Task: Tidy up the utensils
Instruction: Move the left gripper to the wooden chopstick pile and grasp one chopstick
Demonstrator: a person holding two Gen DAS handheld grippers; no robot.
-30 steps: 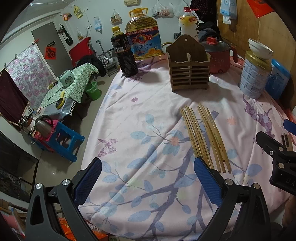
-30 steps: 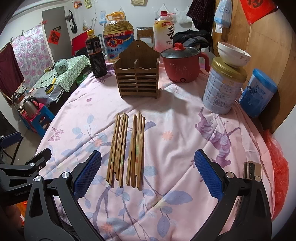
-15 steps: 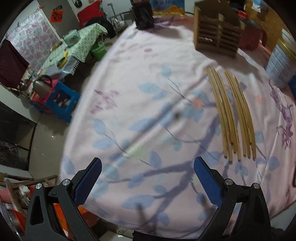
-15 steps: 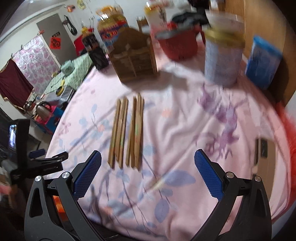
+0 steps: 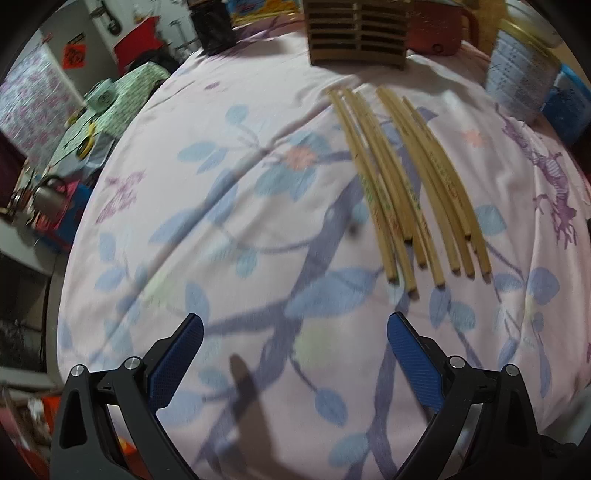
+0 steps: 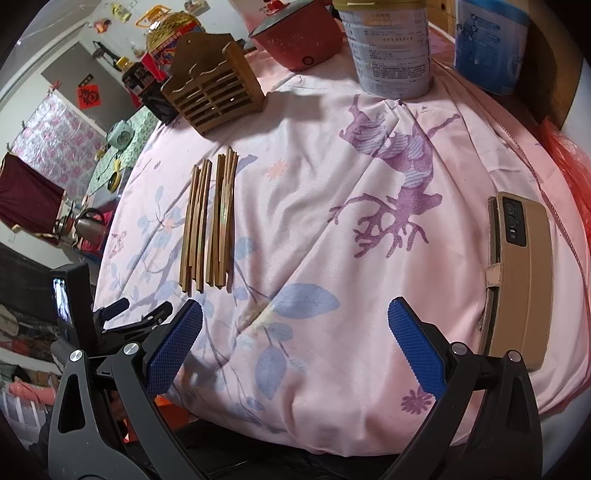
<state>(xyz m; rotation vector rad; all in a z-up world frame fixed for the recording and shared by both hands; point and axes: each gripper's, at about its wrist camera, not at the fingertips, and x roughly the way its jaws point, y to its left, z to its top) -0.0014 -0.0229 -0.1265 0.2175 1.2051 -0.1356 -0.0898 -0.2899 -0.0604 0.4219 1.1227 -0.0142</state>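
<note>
Several bamboo chopsticks [image 5: 402, 184] lie side by side in two loose bundles on the pink floral tablecloth [image 5: 229, 206]. Behind them stands a brown slatted wooden utensil holder [image 5: 356, 35]. My left gripper [image 5: 295, 354] hovers open over the cloth, just short of the near chopstick ends, which lie slightly to its right. In the right wrist view the chopsticks [image 6: 208, 225] sit left of centre, with the wooden holder [image 6: 214, 96] beyond them. My right gripper [image 6: 295, 339] is open above the table's near edge, holding nothing. The left gripper [image 6: 122, 325] shows at the lower left there.
A red electric pot [image 6: 299, 40], a white tin [image 6: 391, 51] and a blue canister [image 6: 491, 48] stand at the back. A phone in a tan case [image 6: 521, 273] lies at the right edge. A dark bottle [image 5: 214, 29] stands back left; floor clutter lies left of the table.
My left gripper has moved forward and right, so the chopsticks are much closer. My right gripper has swung right and tilted; the phone now shows large. Both stayed open.
</note>
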